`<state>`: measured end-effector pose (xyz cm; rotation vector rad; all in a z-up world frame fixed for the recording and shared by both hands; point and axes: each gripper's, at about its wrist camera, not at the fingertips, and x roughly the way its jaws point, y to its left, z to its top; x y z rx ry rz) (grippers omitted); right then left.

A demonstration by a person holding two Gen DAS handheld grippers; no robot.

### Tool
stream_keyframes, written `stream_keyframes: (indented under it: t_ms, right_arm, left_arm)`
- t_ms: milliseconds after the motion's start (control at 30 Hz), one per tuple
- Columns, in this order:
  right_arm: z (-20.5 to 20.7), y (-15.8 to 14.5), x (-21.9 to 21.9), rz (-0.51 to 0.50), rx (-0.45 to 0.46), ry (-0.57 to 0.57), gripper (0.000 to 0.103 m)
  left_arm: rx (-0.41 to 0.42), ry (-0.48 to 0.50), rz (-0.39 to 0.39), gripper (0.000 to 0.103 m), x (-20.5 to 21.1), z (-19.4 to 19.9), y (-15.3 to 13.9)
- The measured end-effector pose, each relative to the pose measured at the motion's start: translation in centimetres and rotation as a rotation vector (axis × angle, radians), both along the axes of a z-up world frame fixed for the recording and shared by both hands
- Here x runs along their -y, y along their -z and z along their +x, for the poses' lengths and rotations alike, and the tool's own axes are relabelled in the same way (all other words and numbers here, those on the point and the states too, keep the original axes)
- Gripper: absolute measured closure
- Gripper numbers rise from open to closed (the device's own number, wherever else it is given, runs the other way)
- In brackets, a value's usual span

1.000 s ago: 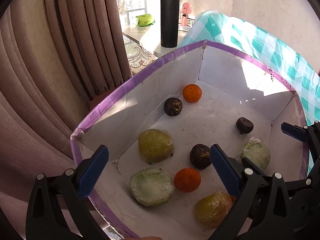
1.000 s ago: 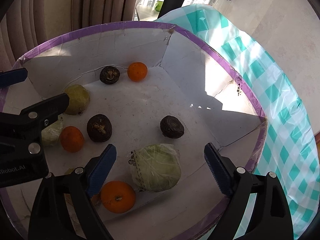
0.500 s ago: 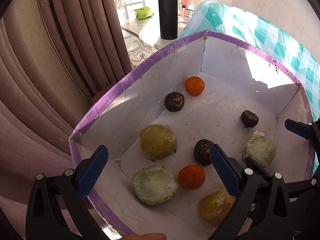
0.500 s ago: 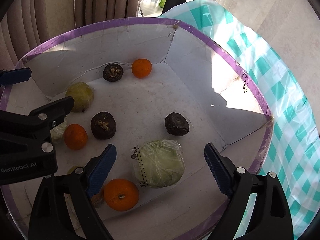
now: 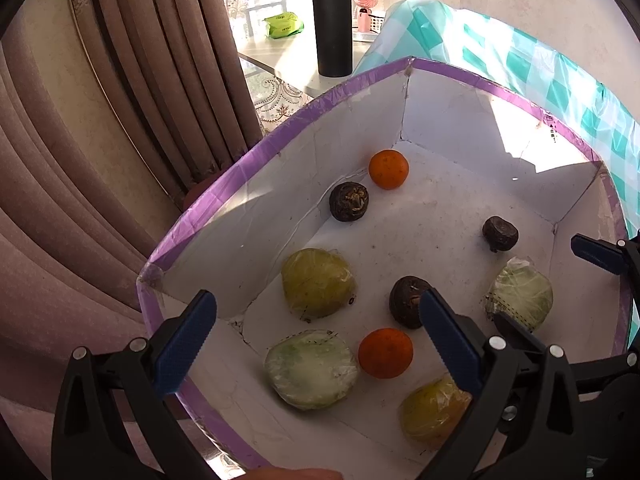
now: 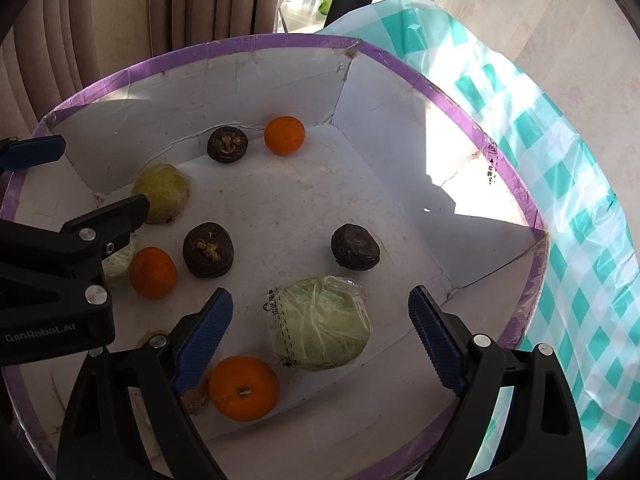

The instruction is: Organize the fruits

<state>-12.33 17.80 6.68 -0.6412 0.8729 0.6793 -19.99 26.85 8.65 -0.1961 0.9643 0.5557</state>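
A white box with a purple rim [image 5: 280, 136] [image 6: 460, 108] holds loose fruit: oranges [image 5: 388, 169] [image 5: 385, 353] [image 6: 243, 388], dark brown round fruits [image 5: 349, 201] [image 5: 500, 233] [image 6: 207, 249] [image 6: 355, 247], and plastic-wrapped green and yellow fruits [image 5: 318, 282] [image 5: 311, 368] [image 6: 322, 322] [image 6: 162, 192]. My left gripper [image 5: 316, 346] is open and empty above the box's near left side. My right gripper [image 6: 320, 340] is open and empty, its pads either side of the wrapped green fruit but above it. The left gripper [image 6: 60, 248] shows at the left of the right wrist view.
Brown curtains [image 5: 120, 120] hang left of the box. A teal checked cloth [image 6: 580, 200] lies right of it. A black flask [image 5: 332, 20], a green packet and a small pink fan stand on a table behind.
Both grippers have pulled back and up a little, so the fruit has slid lower in the right wrist view. No fruit has moved. Both stay open.
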Motion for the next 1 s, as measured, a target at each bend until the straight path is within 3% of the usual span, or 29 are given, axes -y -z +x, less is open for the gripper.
stream_keyframes:
  t_ms: [1000]
  right_arm:
    - [-0.09,0.16,0.18,0.008,-0.003,0.000,0.017]
  left_arm:
    - [0.006,-0.001,-0.002,0.002,-0.11,-0.02,0.03]
